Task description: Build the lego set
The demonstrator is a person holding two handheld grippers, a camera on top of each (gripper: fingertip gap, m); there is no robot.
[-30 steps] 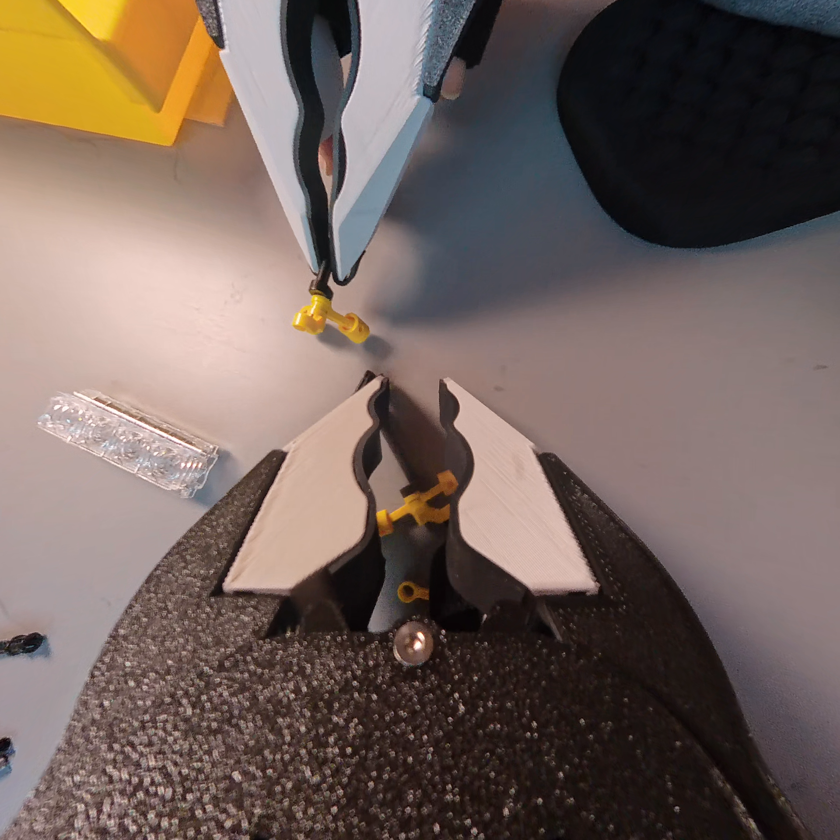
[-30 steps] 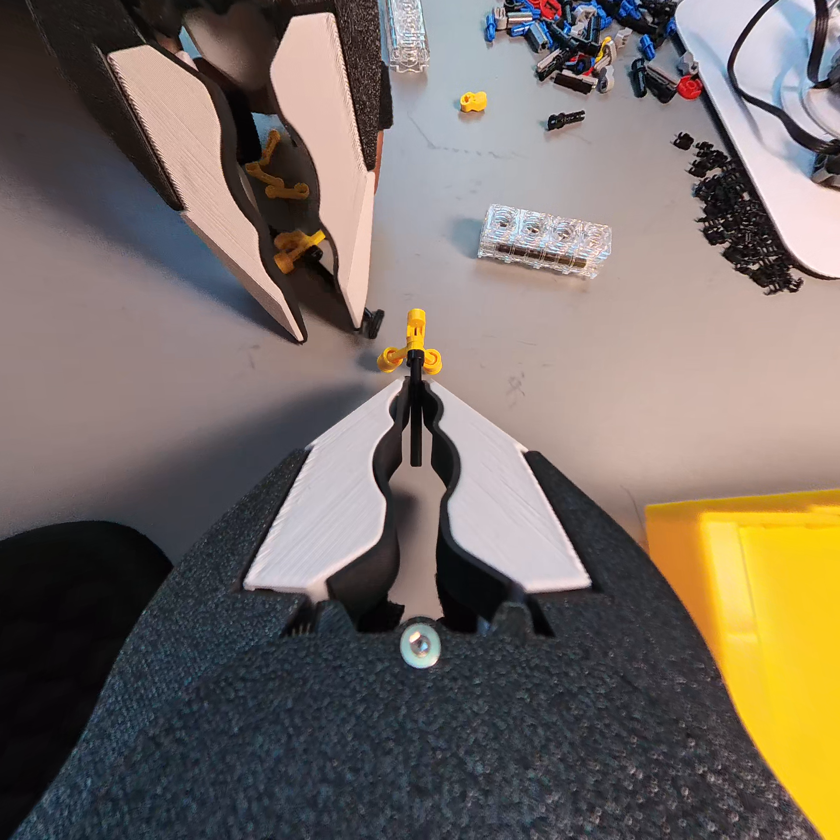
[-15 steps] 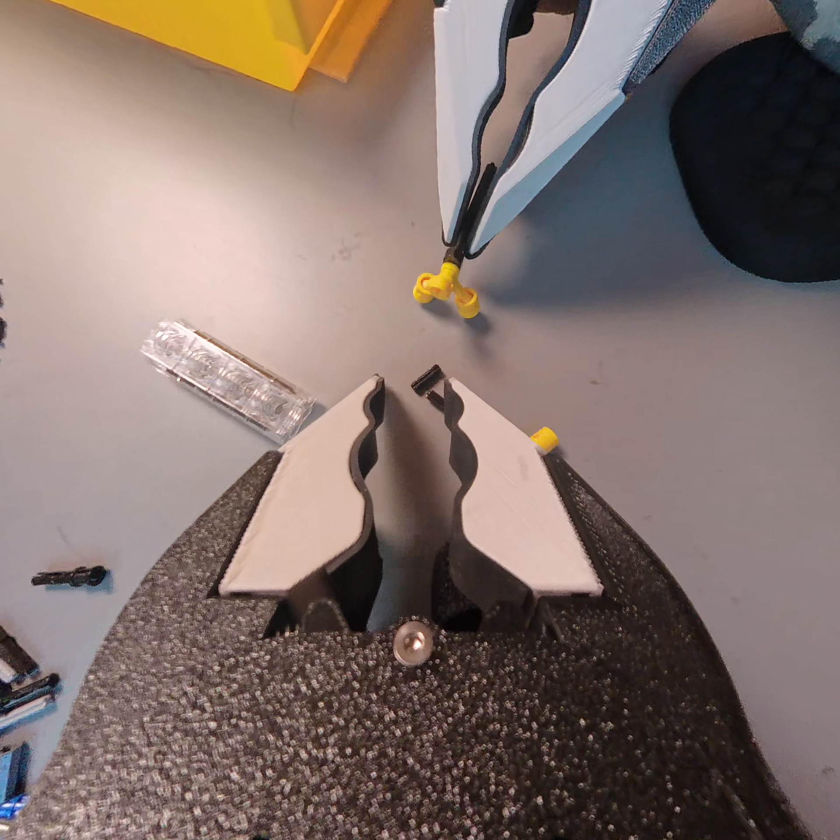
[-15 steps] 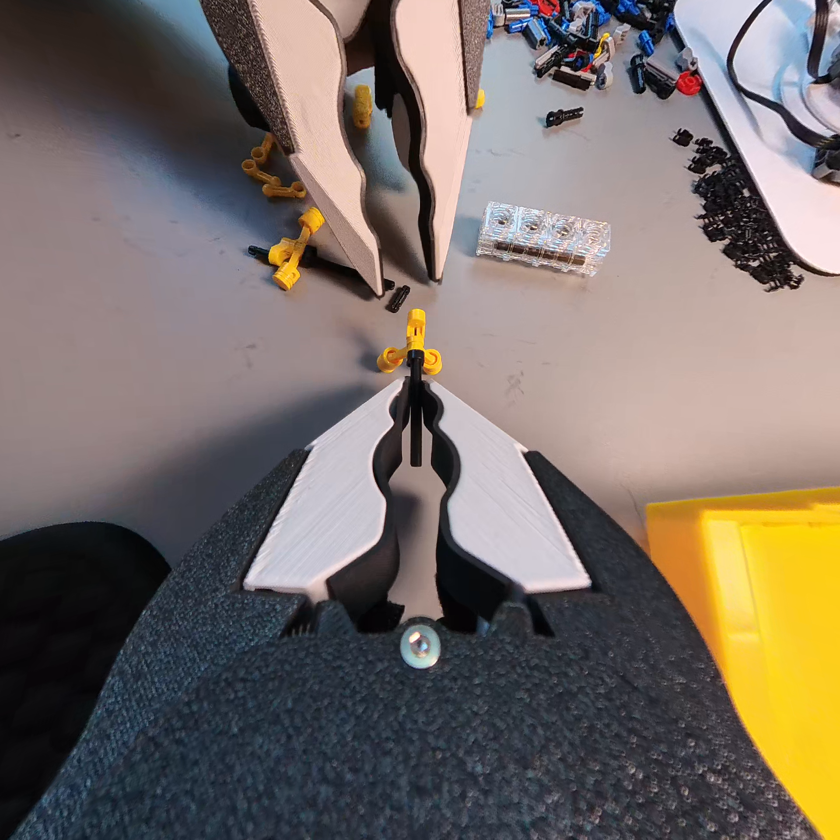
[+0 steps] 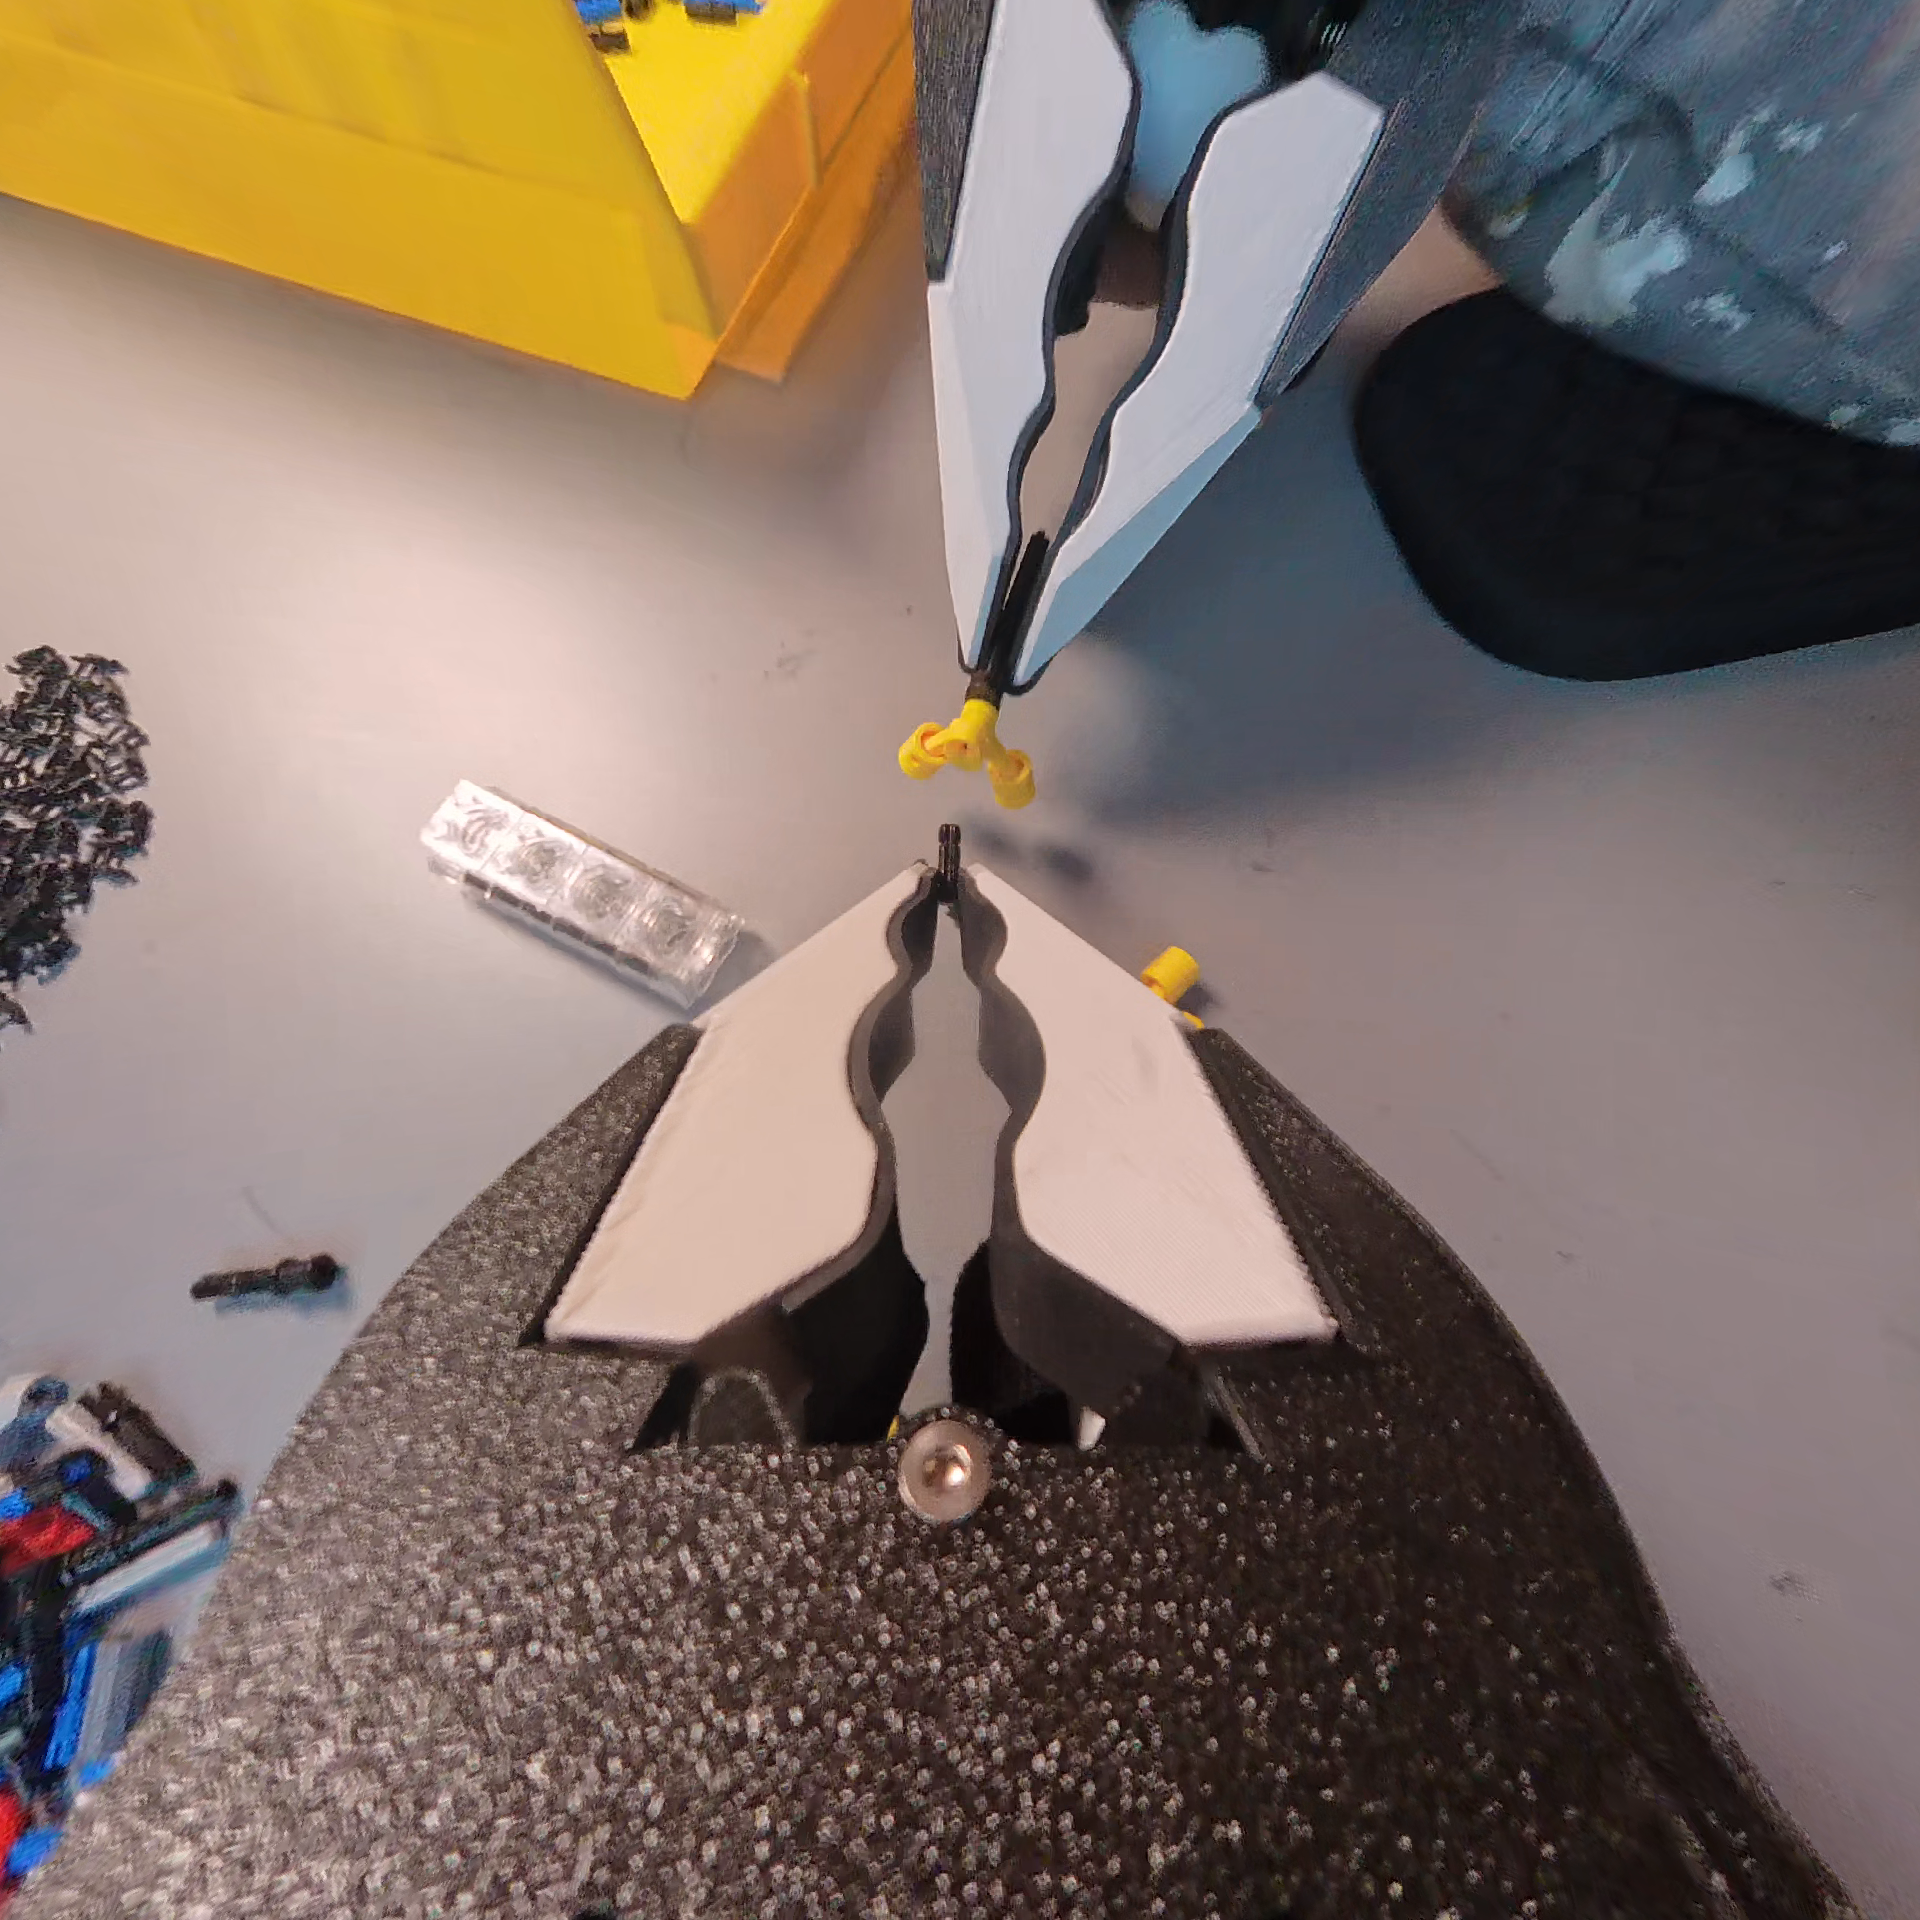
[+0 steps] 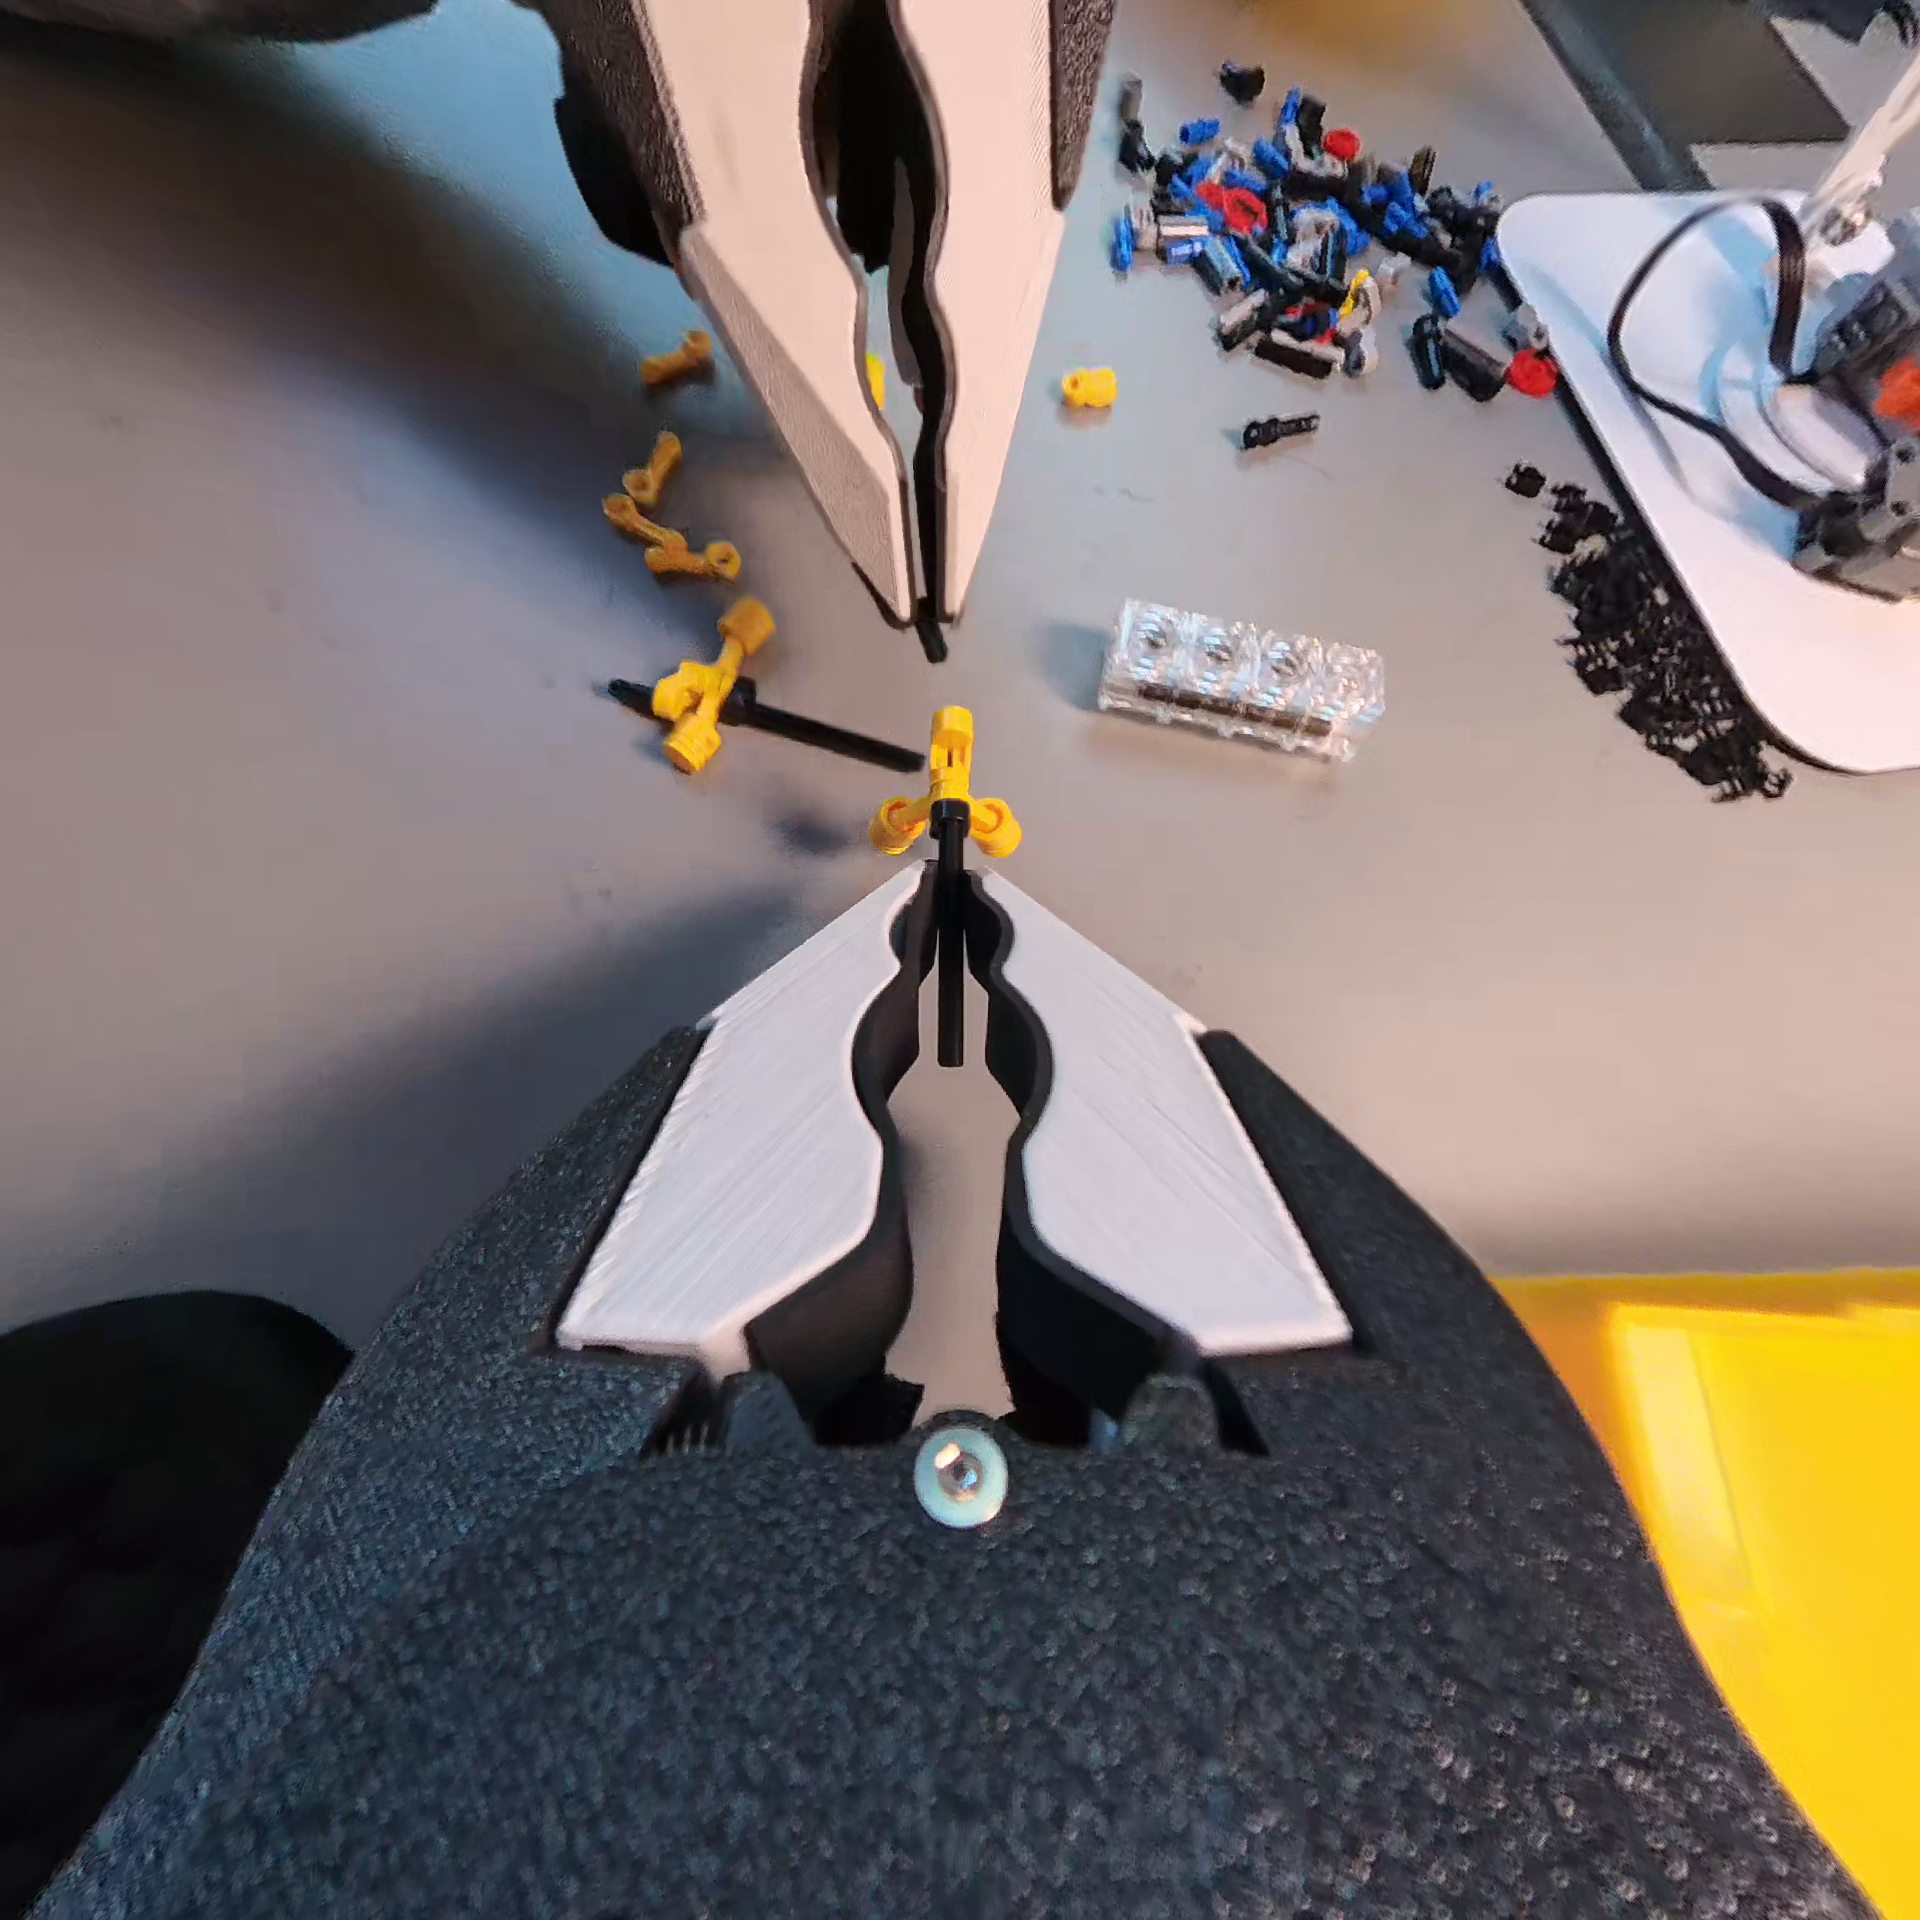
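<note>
You worked over a plain grey counter (image 6: 1351, 987) strewn with small building parts: a clear studded brick (image 6: 1242, 681), a mixed heap of blue, black and red pieces (image 6: 1309, 239), a scatter of tiny black pins (image 6: 1652, 644) beside a white base (image 6: 1662, 499) carrying a wired device, and a yellow bin (image 5: 436, 166) at the edge. Loose yellow connectors (image 6: 665, 520) lay near a second black axle with a yellow piece on it (image 6: 727, 707). A dark cushioned shape (image 5: 1662, 499) sat off to one side.

Your right tool (image 6: 943, 873) was clenched on a thin black axle (image 6: 948, 956), which ran back between its fingers and carried a yellow connector assembly (image 6: 948, 800) at its front end, above the counter. Your left tool (image 5: 943, 881) pointed straight at it from the opposite side, its tips pinched on a short black pin (image 5: 947, 847) that stuck out toward the yellow assembly. The pin's end sat just short of the yellow piece, near but apart. Both tools were held low over the counter, nose to nose.
</note>
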